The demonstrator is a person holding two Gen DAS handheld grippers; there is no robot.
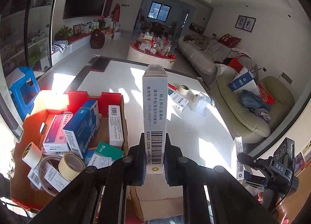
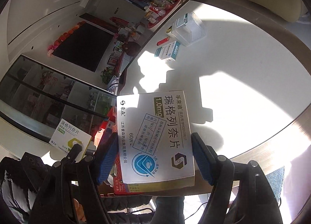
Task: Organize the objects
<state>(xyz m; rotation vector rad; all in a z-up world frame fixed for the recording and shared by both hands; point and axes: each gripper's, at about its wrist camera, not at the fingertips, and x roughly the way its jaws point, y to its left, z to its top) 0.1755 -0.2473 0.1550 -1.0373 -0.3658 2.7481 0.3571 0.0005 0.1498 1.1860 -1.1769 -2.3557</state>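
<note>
My left gripper (image 1: 155, 163) is shut on a thin white medicine box (image 1: 155, 111), held edge-on with its barcode facing me, above the table beside an open cardboard carton (image 1: 105, 95). The carton holds several medicine boxes and tape rolls. In the right wrist view my right gripper (image 2: 155, 158) is shut on a wide white medicine box (image 2: 155, 138) marked 1.0mg, its blue pads (image 2: 202, 158) pressing both long edges, above the table's near edge. The left gripper's box (image 2: 71, 138), marked 0.5mg, shows at lower left there. The right gripper (image 1: 241, 158) appears at the right of the left wrist view.
On the white table (image 1: 124, 80) lie a tape roll (image 1: 183, 89), a blue-and-white medicine box (image 1: 179, 100), a clear plastic box (image 1: 202, 103) and a dark flat item (image 1: 99, 64) at the far corner. A blue stool (image 1: 23, 86) stands left and a sofa (image 1: 252, 111) right.
</note>
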